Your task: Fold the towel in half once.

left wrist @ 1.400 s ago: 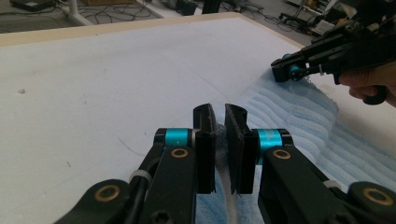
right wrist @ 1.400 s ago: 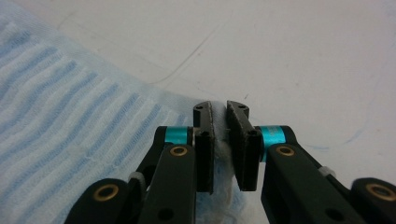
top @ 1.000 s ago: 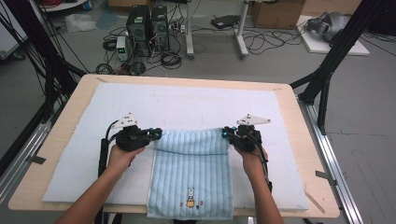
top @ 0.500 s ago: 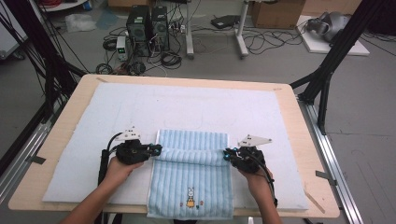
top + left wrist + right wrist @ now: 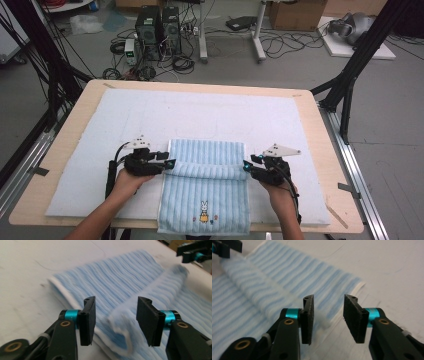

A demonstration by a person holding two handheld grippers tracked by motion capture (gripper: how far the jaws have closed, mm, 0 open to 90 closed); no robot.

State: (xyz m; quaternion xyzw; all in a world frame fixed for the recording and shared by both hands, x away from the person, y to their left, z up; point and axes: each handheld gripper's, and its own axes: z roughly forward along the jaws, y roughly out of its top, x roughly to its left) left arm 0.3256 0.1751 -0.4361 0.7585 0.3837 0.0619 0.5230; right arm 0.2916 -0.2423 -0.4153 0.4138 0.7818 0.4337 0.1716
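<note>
Towel (image 5: 206,172): pale blue with lighter ribbed stripes, white edging; small white rabbit motif (image 5: 203,210) in orange dress near front hem. Mat (image 5: 125,115) underneath: pale, near white. Table (image 5: 75,107): light wood rim. Left gripper (image 5: 115,318) and right gripper (image 5: 328,316): black jaws, teal collars, brass-coloured pivot rivets. Floor: grey.

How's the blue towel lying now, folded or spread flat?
Partly folded: the striped towel has its far part doubled toward the person, a rolled fold across the middle, the rabbit end flat.
</note>
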